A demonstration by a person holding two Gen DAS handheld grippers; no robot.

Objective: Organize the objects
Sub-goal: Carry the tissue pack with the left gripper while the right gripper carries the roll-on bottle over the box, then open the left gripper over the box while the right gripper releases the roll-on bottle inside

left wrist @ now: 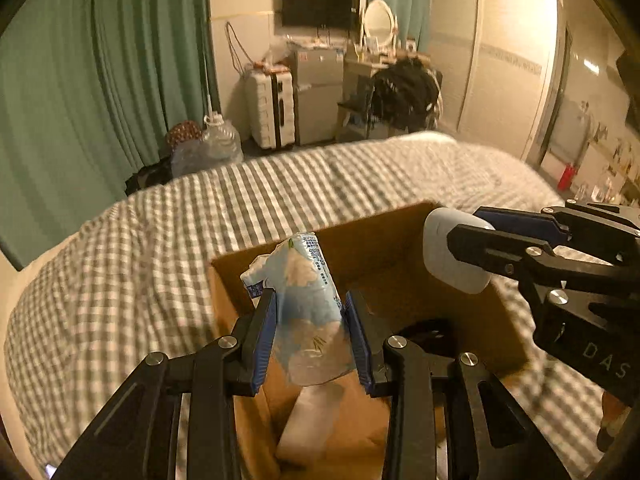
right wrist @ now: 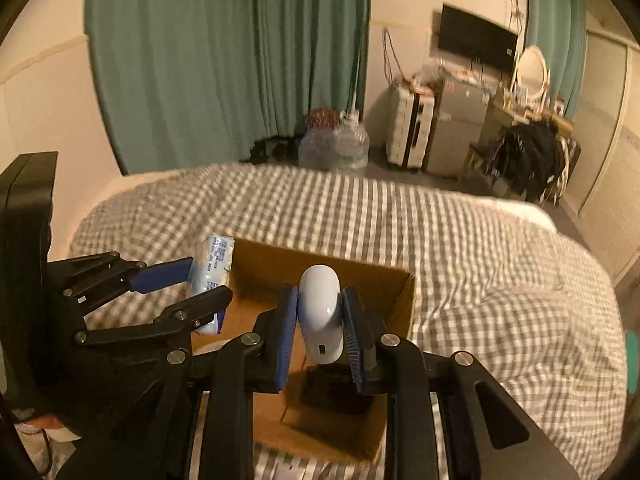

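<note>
Left gripper (left wrist: 310, 332): fingers closed on a soft blue-and-white tissue pack (left wrist: 304, 292), which is pinched at its lower half so the upper end stands free above the pads. The pack is held over the near-left part of the cardboard box (left wrist: 352, 248); this position appears chosen for a straight drop into the box.

Right gripper (right wrist: 320, 328): fingers closed on a white rounded device (right wrist: 322, 312), gripped across its narrow sides with a small port facing the camera. The device hangs over the open box, closer to its right half. Gripping the flat sides likely guards against slip on the smooth shell.

Cardboard box: open-topped, resting on the bed (left wrist: 120, 260), which is covered by a grey-and-white checked quilt. Contents visible in the left wrist view: a pale, soft-looking item (left wrist: 312, 420) against the near wall. A dark object (right wrist: 340, 392) lies on the box floor beneath the device. Neither item can be identified further.

Judged step: both held objects are positioned for release into the box; neither is yet inside.

Beyond the bed: green curtains (right wrist: 224, 60), large water bottles (right wrist: 352, 144) on the floor, and a white suitcase (left wrist: 268, 108).
</note>
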